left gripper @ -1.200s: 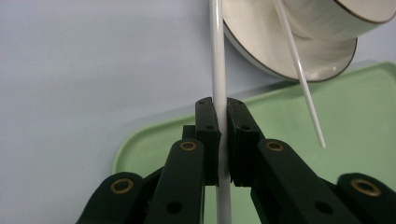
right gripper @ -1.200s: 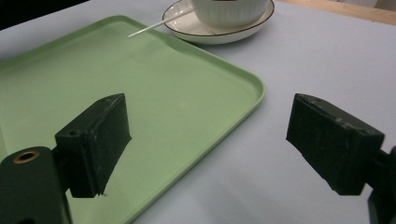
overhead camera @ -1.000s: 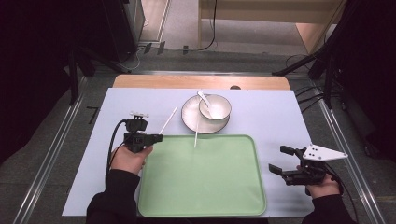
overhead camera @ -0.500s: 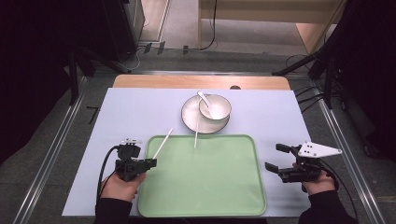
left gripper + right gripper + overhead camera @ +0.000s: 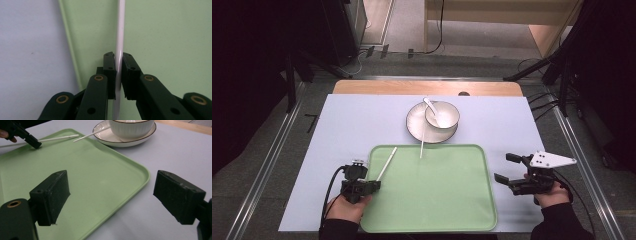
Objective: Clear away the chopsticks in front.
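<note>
A thin white chopstick (image 5: 387,163) slants over the left rim of the green tray (image 5: 437,200). My left gripper (image 5: 374,184) is shut on its near end. In the left gripper view the pads (image 5: 110,67) hug the chopstick (image 5: 120,30) on both sides just above the tray (image 5: 162,37); the jaws have just eased open slightly with the stick still between them. My right gripper (image 5: 503,167) hovers at the tray's right edge, open and empty, its jaws (image 5: 111,192) wide apart. A second chopstick (image 5: 422,142) leans from the plate (image 5: 417,127) onto the tray.
A white ribbed bowl (image 5: 443,116) with a white spoon (image 5: 430,106) sits on the plate behind the tray. Everything rests on a pale blue mat (image 5: 347,125). The table's wooden far edge (image 5: 412,87) and metal side rails (image 5: 272,165) border it.
My left hand has moved back toward the person and down, carrying the chopstick from beside the plate to the tray's left rim. The right gripper has hardly moved.
</note>
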`<state>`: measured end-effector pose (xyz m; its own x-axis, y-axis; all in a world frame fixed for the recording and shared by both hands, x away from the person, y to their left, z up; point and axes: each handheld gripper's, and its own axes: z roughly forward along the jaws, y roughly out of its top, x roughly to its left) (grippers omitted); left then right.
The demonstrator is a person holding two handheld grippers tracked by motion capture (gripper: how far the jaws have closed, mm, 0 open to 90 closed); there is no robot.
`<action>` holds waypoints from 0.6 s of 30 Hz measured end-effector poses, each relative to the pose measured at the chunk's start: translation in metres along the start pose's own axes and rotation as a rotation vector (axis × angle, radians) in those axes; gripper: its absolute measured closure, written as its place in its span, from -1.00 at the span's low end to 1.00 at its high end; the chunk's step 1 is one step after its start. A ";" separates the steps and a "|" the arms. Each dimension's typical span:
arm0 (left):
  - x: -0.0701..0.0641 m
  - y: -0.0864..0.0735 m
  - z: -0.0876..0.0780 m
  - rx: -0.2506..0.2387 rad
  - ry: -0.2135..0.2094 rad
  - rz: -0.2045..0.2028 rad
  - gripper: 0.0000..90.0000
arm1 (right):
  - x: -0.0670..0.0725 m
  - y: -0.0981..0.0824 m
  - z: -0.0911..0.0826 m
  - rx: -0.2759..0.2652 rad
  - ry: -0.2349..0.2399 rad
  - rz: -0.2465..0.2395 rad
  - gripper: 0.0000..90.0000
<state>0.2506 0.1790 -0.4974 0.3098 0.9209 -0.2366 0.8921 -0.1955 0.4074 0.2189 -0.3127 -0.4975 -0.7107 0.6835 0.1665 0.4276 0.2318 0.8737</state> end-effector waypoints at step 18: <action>0.008 0.001 -0.003 -0.015 -0.017 -0.019 0.63 | 0.000 0.000 0.001 0.004 0.003 -0.002 -0.69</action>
<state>0.2532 0.1871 -0.4967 0.2985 0.9185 -0.2593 0.8928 -0.1727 0.4160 0.2188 -0.3120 -0.4978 -0.7131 0.6811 0.1660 0.4284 0.2360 0.8722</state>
